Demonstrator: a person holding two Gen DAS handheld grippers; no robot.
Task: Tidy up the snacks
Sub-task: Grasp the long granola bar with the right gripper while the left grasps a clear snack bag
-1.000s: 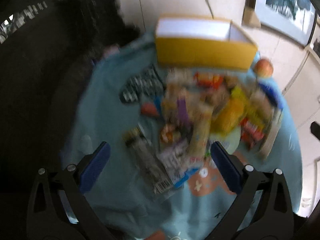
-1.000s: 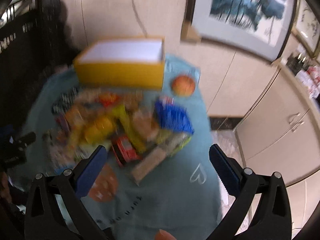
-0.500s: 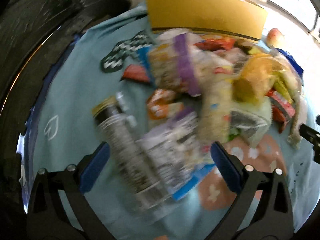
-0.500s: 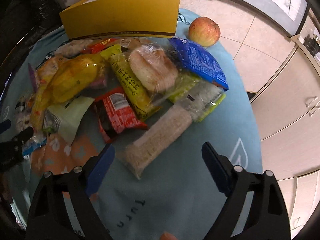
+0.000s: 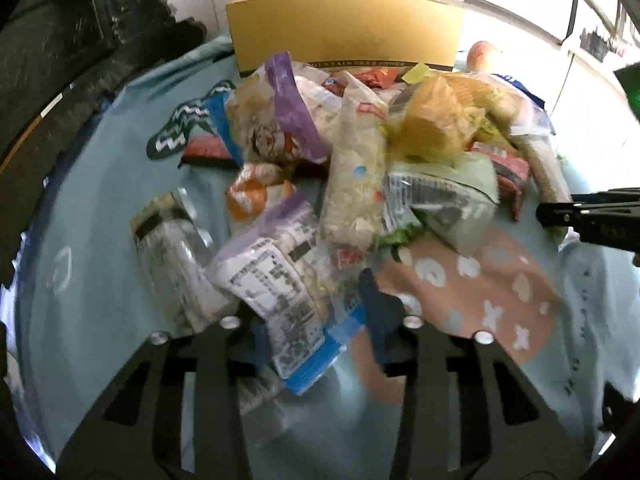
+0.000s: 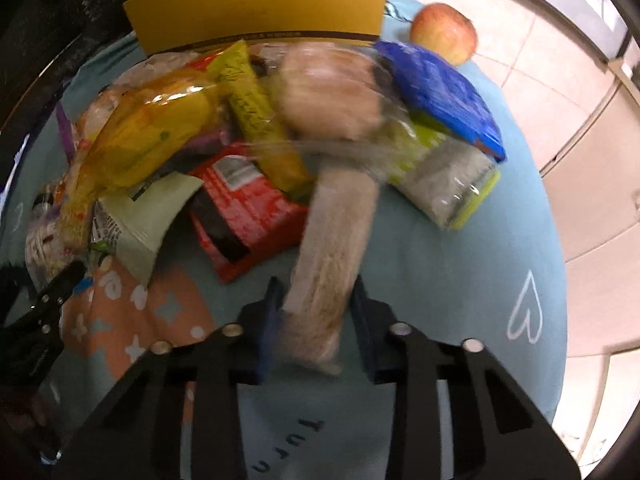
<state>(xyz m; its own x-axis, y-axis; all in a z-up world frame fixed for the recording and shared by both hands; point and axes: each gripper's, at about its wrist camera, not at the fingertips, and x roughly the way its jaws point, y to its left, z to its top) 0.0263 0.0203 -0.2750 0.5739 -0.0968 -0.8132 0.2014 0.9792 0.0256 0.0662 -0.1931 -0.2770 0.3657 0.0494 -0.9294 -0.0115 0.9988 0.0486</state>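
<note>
A heap of wrapped snacks (image 5: 360, 152) lies on a round table under a teal cloth (image 5: 100, 208), in front of an open yellow box (image 5: 344, 28). My left gripper (image 5: 314, 316) is closing on a clear packet with a printed white label and blue edge (image 5: 276, 292) at the heap's near side; its pads touch the packet. My right gripper (image 6: 316, 296) is closing on a long beige cracker pack (image 6: 340, 220), whose near end sits between the blue pads (image 6: 362, 304). The same yellow box (image 6: 260, 4) stands behind that pack.
An apple (image 6: 444, 30) lies right of the box. A blue bag (image 6: 440, 92), a red packet (image 6: 244, 208) and a yellow bag (image 6: 152, 136) crowd the cracker pack. A clear tube pack (image 5: 176, 264) lies left of the labelled packet. Dark furniture is at left, cabinets at right.
Both grippers came down onto the heap. Their wide jaws drew in, the left around the labelled packet and the right around the beige cracker pack.
</note>
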